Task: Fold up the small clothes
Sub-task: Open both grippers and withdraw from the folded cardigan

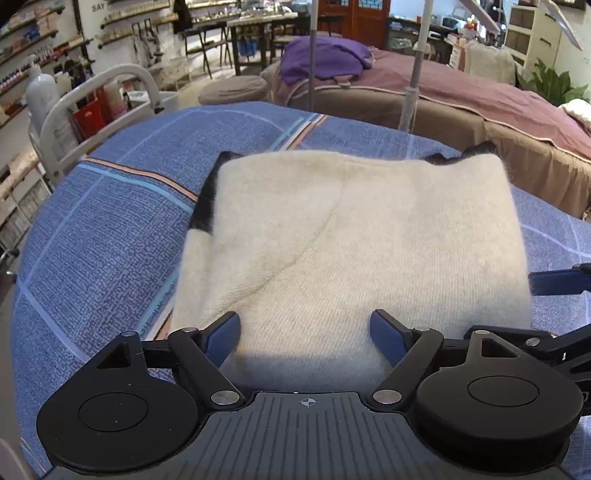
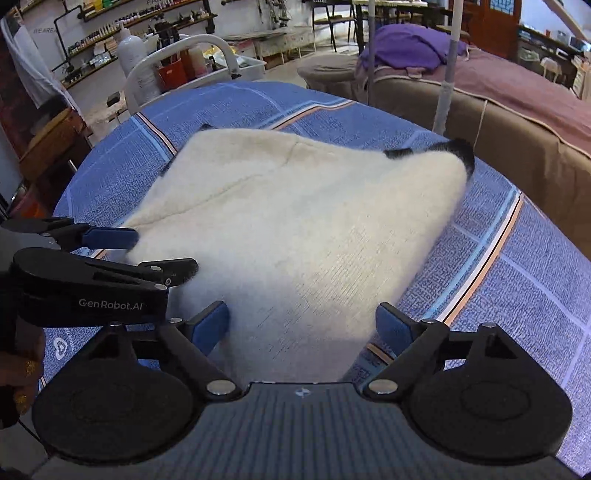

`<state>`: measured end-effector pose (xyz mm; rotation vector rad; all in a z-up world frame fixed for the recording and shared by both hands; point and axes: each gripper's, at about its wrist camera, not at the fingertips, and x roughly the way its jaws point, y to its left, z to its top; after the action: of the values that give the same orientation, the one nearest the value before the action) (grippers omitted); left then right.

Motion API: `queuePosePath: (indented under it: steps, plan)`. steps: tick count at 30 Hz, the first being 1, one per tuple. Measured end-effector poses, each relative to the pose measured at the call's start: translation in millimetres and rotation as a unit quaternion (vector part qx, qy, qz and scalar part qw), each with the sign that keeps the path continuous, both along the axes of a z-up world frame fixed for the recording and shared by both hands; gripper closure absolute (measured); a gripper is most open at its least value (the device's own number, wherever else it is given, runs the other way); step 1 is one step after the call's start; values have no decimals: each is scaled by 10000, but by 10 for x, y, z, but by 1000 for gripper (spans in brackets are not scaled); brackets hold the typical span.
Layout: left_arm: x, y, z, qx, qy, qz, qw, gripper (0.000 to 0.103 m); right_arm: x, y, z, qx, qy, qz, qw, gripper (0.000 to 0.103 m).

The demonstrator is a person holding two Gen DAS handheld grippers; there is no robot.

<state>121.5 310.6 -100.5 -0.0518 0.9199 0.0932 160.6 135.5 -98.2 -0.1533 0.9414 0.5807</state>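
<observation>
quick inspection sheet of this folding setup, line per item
surface: blue patterned sheet with striped bands, covering the bed
job's things: cream sweater with black trim, folded into a rough rectangle, lying flat on the sheet
clutter: nothing seen on the sheet
grippers: left gripper open, right gripper open, both above the sweater's near edge, neither gripping it
cables: nothing seen
surroundings: white bed rail, second bed with a purple cloth, shelves of bottles

"GenRobot.AI" on left claw
</observation>
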Motion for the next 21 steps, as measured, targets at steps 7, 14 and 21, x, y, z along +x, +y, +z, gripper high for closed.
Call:
queuePosePath:
  steps: [7,14,21]
  plan:
    - [-146,-71,632,240,-37,-105,9997,0,9,-134,537,184,169,225,9994,2]
    - [-253,-225,1142,782,306,-834,9930,0,106,-112,1082,-220,521,853,9947,0]
    - [-180,-86,1344,771,595,-601,9934,0,-73,112,1257,-697,200,1280,9891,0]
